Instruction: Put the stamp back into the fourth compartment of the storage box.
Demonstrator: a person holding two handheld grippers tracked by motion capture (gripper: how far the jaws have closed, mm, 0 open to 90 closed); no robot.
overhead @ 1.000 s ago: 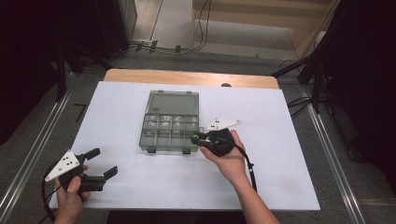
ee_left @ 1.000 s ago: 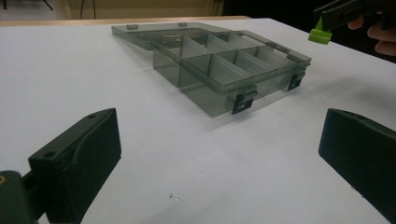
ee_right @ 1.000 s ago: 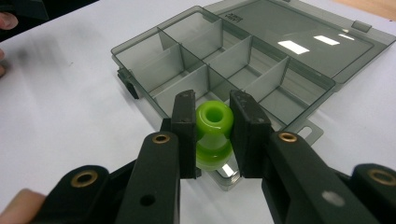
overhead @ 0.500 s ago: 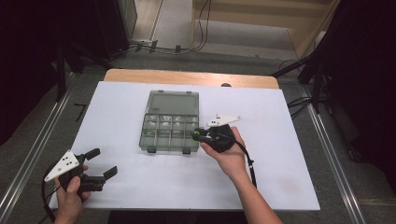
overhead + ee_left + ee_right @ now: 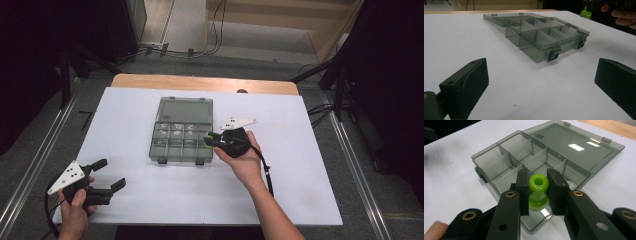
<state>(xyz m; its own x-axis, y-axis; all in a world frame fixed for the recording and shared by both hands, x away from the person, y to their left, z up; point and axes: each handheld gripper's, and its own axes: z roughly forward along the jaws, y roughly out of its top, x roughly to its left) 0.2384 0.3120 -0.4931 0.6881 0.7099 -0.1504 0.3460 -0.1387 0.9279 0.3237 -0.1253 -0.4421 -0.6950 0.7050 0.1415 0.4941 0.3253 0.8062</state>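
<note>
Right gripper view, green spool (image 5: 538,187) clamped between tongs (image 5: 538,192)

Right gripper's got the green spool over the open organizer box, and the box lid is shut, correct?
Not quite. The right gripper does hold the green spool over the organizer box, but the lid is open, folded back flat on the table, as the right gripper view shows.

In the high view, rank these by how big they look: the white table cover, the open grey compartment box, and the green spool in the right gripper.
1. White table cover, largest by far.
2. Open grey compartment box, lid folded back, lying mid-table.
3. Green spool, a small piece at the tip of the right gripper, by the box's right edge.
</note>
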